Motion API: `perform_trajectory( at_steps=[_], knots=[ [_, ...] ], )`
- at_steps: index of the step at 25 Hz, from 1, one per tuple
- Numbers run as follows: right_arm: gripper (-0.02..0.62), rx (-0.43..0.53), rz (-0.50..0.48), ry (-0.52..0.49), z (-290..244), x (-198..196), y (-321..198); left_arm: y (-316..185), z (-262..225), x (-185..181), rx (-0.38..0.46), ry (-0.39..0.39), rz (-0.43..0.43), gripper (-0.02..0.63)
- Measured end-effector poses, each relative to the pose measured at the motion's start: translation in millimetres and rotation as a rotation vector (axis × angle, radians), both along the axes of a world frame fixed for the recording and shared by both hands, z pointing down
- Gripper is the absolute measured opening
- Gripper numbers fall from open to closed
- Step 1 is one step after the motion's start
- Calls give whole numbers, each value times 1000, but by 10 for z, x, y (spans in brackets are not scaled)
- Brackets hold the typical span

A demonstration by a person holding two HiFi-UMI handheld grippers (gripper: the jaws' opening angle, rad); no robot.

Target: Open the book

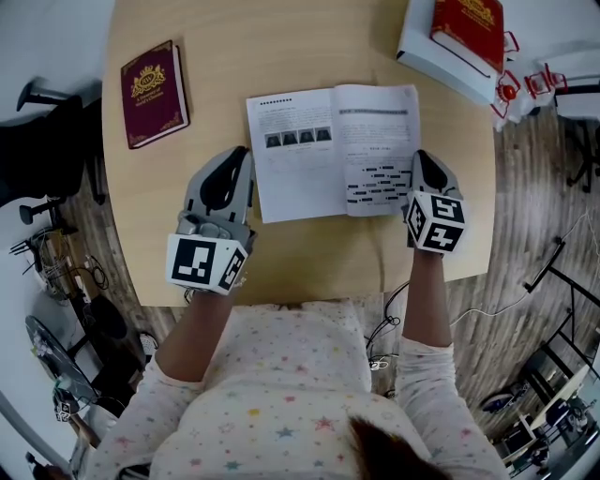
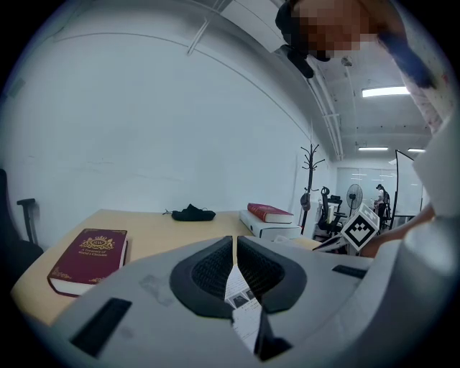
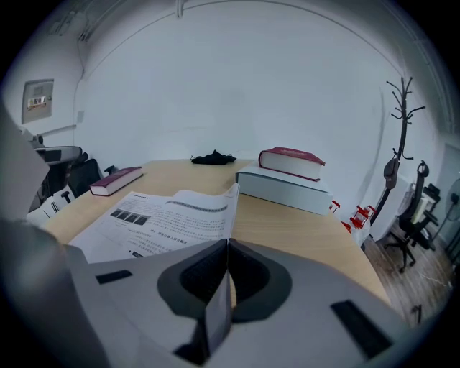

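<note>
A thin white book (image 1: 333,150) lies open on the round wooden table (image 1: 309,258), with printed pages facing up. My left gripper (image 1: 239,164) sits at the book's left edge. In the left gripper view it (image 2: 236,248) is shut on a printed page (image 2: 244,309) that runs down between the pads. My right gripper (image 1: 422,164) is at the book's right edge. In the right gripper view it (image 3: 227,248) is shut on a page edge, and the open spread (image 3: 165,219) stretches away to the left.
A maroon hardcover (image 1: 153,94) lies at the table's far left. A red book (image 1: 467,28) rests on a thick white book (image 1: 441,64) at the far right corner. A black bundle (image 3: 213,157) lies at the table's far edge. A coat stand (image 3: 402,136) is off to the right.
</note>
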State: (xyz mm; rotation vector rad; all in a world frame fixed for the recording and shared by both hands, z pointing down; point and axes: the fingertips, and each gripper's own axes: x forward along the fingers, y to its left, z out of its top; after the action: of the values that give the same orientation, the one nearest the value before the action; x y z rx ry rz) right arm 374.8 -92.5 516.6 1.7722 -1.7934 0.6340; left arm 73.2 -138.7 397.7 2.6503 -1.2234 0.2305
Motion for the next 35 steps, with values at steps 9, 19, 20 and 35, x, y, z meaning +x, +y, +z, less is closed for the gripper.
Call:
perform_trajectory(
  at_steps=[9, 19, 20, 35],
  knots=[
    [6, -19, -5, 50, 154, 18, -4, 4, 40, 57, -2, -11, 16, 28],
    [34, -77, 7, 86, 314, 63, 9, 15, 26, 82, -2, -10, 24, 28],
    [43, -80, 10, 94, 320, 70, 12, 19, 24, 81, -3, -10, 24, 28],
    [60, -69, 60, 148, 223, 193, 160, 43, -35, 53, 10, 3, 26, 28]
  ],
)
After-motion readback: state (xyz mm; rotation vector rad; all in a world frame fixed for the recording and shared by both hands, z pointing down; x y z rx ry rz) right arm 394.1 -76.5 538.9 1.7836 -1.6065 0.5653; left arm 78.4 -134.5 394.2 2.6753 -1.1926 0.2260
